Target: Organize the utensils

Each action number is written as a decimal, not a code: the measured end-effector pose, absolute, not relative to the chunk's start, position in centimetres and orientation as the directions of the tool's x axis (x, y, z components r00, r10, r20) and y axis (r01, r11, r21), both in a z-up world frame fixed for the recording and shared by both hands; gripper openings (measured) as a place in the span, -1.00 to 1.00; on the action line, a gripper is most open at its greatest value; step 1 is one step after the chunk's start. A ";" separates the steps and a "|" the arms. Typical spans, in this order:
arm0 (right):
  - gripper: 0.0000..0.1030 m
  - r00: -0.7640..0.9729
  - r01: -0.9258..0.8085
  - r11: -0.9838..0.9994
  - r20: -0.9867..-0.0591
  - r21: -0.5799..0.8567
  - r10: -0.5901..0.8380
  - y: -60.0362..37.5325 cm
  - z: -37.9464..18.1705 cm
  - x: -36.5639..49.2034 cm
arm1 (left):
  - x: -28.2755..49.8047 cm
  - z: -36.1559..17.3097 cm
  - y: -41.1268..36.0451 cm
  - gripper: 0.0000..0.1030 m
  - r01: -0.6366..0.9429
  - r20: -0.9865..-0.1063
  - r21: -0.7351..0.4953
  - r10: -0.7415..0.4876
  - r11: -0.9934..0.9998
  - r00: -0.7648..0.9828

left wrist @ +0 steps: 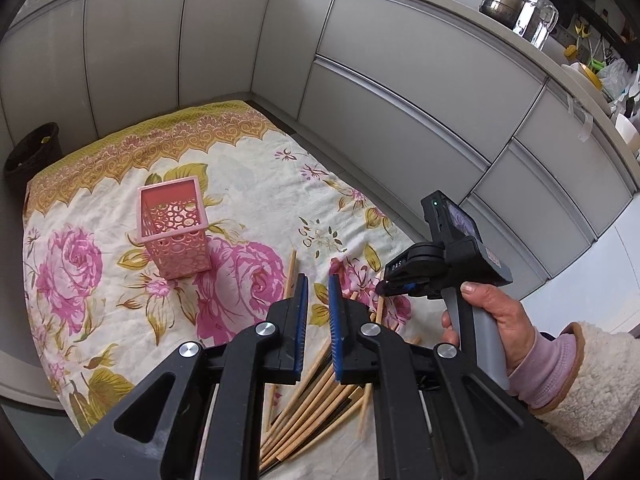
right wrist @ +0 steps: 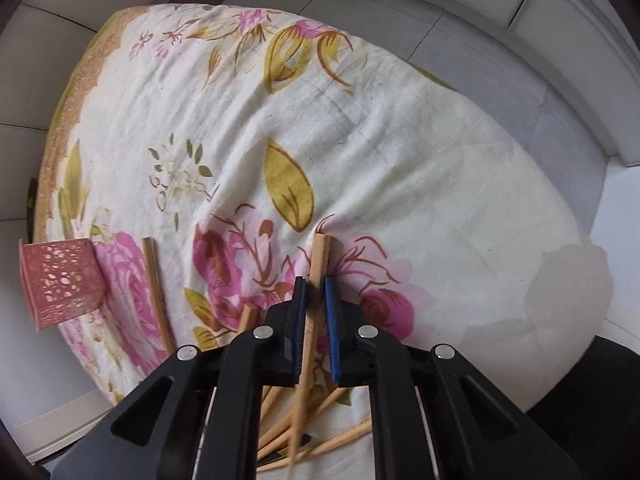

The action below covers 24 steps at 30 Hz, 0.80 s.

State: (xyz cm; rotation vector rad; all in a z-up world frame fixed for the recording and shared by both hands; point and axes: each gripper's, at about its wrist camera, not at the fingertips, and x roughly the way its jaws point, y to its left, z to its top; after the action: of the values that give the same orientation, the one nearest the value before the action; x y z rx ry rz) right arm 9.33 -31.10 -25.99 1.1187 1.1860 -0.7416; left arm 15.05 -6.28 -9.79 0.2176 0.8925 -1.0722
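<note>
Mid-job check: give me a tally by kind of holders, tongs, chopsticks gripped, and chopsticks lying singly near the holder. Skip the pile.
Pink holder: 1
Tongs: 2 (left tongs, right tongs)
Gripped chopstick, in the right tongs: 1
Single chopstick near the holder: 1
Total: 5, with the pile left uncounted because it is partly hidden.

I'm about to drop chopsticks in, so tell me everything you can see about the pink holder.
The pink square plastic utensil holder stands upright on the floral cloth, open top up, looking empty. Its walls are pierced with round cut-outs under a solid rim. Nothing touches it except the cloth; the wooden chopsticks lie apart from it.
</note>
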 end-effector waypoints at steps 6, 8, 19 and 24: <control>-0.84 0.418 0.827 0.371 -0.903 0.423 0.099 -30.5 -24.0 7.5 | 14.4 -10.3 -6.6 -0.83 0.818 -0.739 -0.263 -0.652 0.511 0.170; -0.84 0.432 0.813 0.380 -0.895 0.441 0.114 -30.1 -23.2 6.8 | 14.4 -11.3 -7.7 -0.83 0.815 -0.760 -0.265 -0.632 0.516 0.153; -0.84 0.420 0.832 0.326 -0.894 0.448 0.157 -35.0 -25.6 6.3 | 18.7 -21.1 -18.0 -0.80 0.812 -0.934 -0.182 -0.355 0.555 0.033; -0.83 0.388 0.839 0.352 -0.910 0.415 0.146 -36.1 -26.5 6.5 | 21.6 -23.9 -21.4 -0.68 0.810 -0.971 -0.121 -0.238 0.575 0.024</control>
State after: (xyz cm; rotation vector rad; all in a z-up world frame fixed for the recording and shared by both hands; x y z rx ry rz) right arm 6.47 -36.07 -26.53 1.1424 1.1012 -0.5916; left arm 21.64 -21.42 -23.90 0.5551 1.3052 -0.8780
